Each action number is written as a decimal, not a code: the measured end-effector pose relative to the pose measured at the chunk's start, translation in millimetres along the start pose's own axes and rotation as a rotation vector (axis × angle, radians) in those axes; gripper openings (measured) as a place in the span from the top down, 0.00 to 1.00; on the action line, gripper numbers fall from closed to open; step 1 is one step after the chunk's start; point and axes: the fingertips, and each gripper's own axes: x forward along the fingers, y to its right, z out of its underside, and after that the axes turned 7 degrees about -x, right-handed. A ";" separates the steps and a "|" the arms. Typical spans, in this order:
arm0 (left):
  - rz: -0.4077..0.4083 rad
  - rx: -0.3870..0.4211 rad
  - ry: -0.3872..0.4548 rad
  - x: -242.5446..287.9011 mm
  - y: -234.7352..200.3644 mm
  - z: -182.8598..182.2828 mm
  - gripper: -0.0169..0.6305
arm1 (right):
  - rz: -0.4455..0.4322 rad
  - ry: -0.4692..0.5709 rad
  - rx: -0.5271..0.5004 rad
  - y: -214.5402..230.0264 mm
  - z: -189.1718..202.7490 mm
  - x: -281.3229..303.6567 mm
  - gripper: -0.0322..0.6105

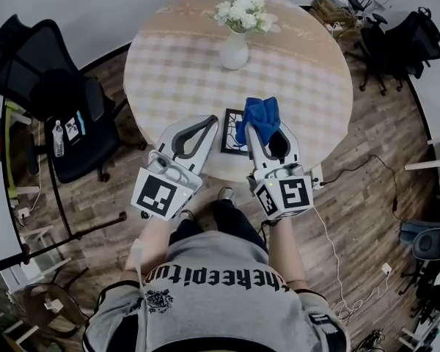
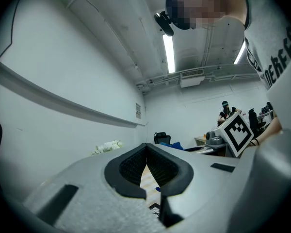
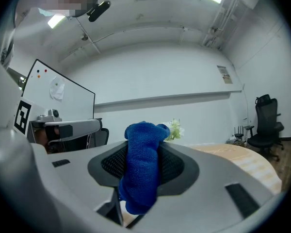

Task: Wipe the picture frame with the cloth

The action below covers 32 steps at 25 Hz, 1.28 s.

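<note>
Right gripper (image 1: 267,128) jaws clamped on crumpled blue cloth (image 1: 259,115). Left gripper (image 1: 210,121) jaws together, empty. Black square picture frame (image 1: 230,132) at 6 o'clock on round checked surface (image 1: 308,72).

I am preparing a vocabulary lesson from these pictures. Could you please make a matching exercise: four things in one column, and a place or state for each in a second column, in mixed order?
Things
1. cloth
2. picture frame
3. vase
4. left gripper

Places and states
a. shut, nothing between its fingers
b. stands upright on the far part of the table
c. pinched in the right gripper
d. lies on the table near its near edge

Pairs: 1-c, 2-d, 3-b, 4-a.
</note>
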 end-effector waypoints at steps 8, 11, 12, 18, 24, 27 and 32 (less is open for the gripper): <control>-0.082 -0.033 -0.042 19.2 -15.7 17.7 0.95 | -0.083 -0.092 0.053 16.1 41.2 33.7 0.71; -0.109 -0.035 -0.053 24.6 -21.0 23.4 0.95 | -0.114 -0.131 0.075 18.9 58.0 42.7 0.71; -0.116 -0.035 -0.058 26.3 -22.5 25.4 0.95 | -0.122 -0.146 0.081 19.9 64.2 45.2 0.71; -0.168 -0.063 -0.098 31.5 -31.3 41.2 0.95 | -0.176 -0.241 0.127 18.5 101.9 55.5 0.71; -0.196 -0.070 -0.120 33.8 -37.4 52.8 0.95 | -0.201 -0.322 0.172 17.7 138.3 63.3 0.71; -0.219 -0.085 -0.125 30.3 -41.5 55.7 0.95 | -0.213 -0.374 0.192 13.6 157.4 67.1 0.71; -0.254 -0.103 -0.145 22.2 -48.9 64.5 0.95 | -0.231 -0.451 0.173 5.6 185.8 79.5 0.71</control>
